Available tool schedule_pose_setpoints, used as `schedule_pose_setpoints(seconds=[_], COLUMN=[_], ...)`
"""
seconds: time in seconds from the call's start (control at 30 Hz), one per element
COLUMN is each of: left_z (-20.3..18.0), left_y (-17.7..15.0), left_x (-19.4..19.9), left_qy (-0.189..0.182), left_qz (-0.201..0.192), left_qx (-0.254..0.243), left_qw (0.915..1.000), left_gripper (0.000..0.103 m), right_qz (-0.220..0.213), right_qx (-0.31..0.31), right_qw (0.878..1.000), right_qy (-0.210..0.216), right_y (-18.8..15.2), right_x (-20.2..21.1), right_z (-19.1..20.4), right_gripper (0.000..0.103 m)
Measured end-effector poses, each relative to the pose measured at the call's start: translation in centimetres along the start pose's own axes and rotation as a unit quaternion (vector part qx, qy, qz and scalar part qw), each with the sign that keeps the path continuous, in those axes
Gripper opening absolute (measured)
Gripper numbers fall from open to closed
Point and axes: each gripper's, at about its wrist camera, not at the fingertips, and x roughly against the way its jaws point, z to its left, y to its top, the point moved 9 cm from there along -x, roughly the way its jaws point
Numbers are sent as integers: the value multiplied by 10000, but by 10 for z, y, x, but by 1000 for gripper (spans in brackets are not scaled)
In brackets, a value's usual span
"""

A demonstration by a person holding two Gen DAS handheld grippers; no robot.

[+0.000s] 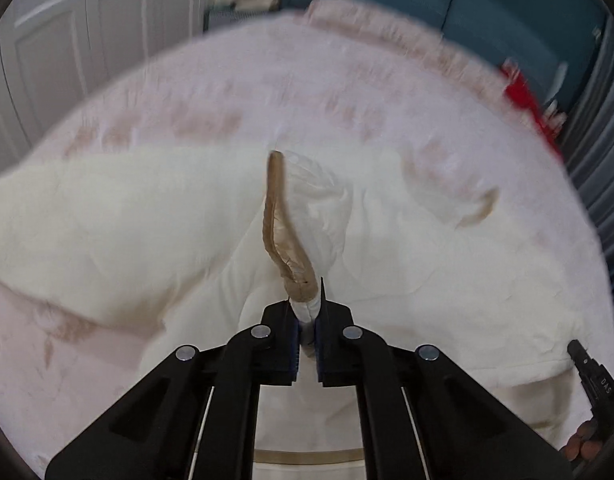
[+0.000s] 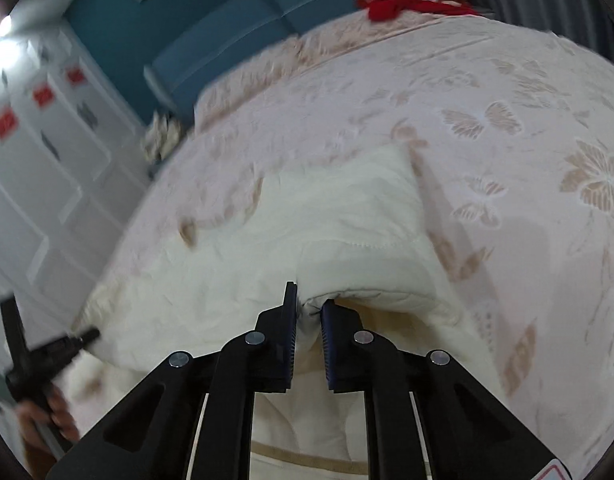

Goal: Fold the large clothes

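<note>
Closest in the left wrist view, the left tool [image 1: 306, 312] has its jaws pinched narrow on a fold of the cream garment [image 1: 119, 216], right where a tan trim band [image 1: 281, 220] rises from the grip and curls upward. In the right wrist view the right tool [image 2: 309, 308] is likewise clamped on a bunched edge of the same garment [image 2: 347, 216], the cloth squeezed between its dark pads and puckering into a small ridge just beyond them. The garment lies spread across the bed, its padded body running away from both tools; a sleeve-like part stretches off to the left in the left view. At the lower left of the right view a hand [image 2: 47, 412] grips the handle of the other tool, beside the garment's edge. Under the garment is a pale pink bedspread [image 2: 507, 128] patterned with butterflies and flowers. Further back, a red cloth [image 2: 391, 4] sits at the far edge of the bed, against a teal headboard [image 2: 243, 20]. White cabinet doors [image 1: 87, 40] stand off to the side
</note>
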Motion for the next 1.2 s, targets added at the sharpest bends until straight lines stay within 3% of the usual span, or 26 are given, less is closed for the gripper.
schedule_pose_setpoints(seconds=[0.07, 0.2, 0.33, 0.47, 0.53, 0.6, 0.73, 0.97, 1.2], left_z=[4, -2, 6, -11, -36, -52, -100, -114, -117], left_y=[-21, -28, -22, -7, -9, -18, -45, -70, -84], left_x=[-24, -13, 29, 63, 57, 48, 18, -19, -22], left_qy=[122, 651, 687, 571, 347, 244, -16, 207, 427], left_qz=[289, -18, -235, -618, -510, -370, -76, 72, -303], left_qx=[-41, -505, -279, -319, -469, -595, -919, -1043, -1295], left_qw=[9995, 9966, 9970, 9959, 9970, 9972, 9957, 9943, 9902], left_gripper=[5, 15, 29, 29, 29, 29, 29, 29, 29], right_qz=[340, 334, 39, -283, -274, -123, 164, 487, 252], right_qx=[100, 158, 401, 760, 954, 1102, 1271, 1469, 1563], right_qw=[9990, 9985, 9963, 9932, 9913, 9893, 9895, 9849, 9834], right_qy=[-255, -408, -762, -842, -860, -945, -672, -778, -881], right_y=[-19, -16, -7, 10, 16, 11, -15, -45, -54], right_x=[-21, 2, 48, 68, 57, 41, 18, -30, -39], right_z=[-13, -13, -14, 7, 19, 25, 49, 56, 50], right_gripper=[11, 20, 21, 22, 21, 15, 13, 13, 11])
